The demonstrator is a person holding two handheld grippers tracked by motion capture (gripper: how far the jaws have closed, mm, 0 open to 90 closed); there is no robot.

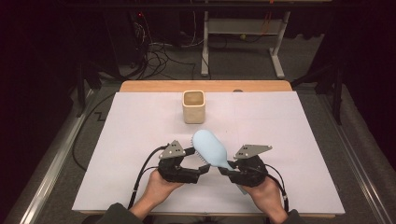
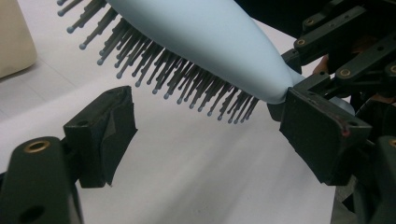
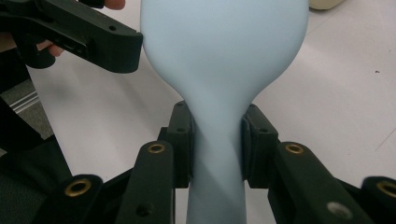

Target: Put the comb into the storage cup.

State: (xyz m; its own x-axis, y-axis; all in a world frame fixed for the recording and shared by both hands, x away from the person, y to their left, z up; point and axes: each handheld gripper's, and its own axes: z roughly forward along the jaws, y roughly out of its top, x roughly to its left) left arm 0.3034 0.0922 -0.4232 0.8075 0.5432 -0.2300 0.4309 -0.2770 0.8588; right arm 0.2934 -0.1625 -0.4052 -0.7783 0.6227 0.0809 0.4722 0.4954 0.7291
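The white-covered counter (image 1: 140,140) with a wooden far edge carries all items. A cream, square-mouthed ceramic cup (image 1: 193,106) stands upright near the counter's far middle, well apart from both hands.

The pale blue plastic paddle hairbrush (image 1: 210,148) with dark grey bristles is held above the counter's near middle – head toward the cup, handle toward the person's right hand. In the left gripper view the bristles (image 2: 187,77) point down toward the counter surface.

The right claw (image 3: 217,140) is clamped on the brush at the neck, one pad on each side of the handle.

The left claw (image 2: 205,126) stands apart – its jaws are wide, with nothing pressed between the pads. It sits just below and beside the bristled face of the brush head, close to the right claw.
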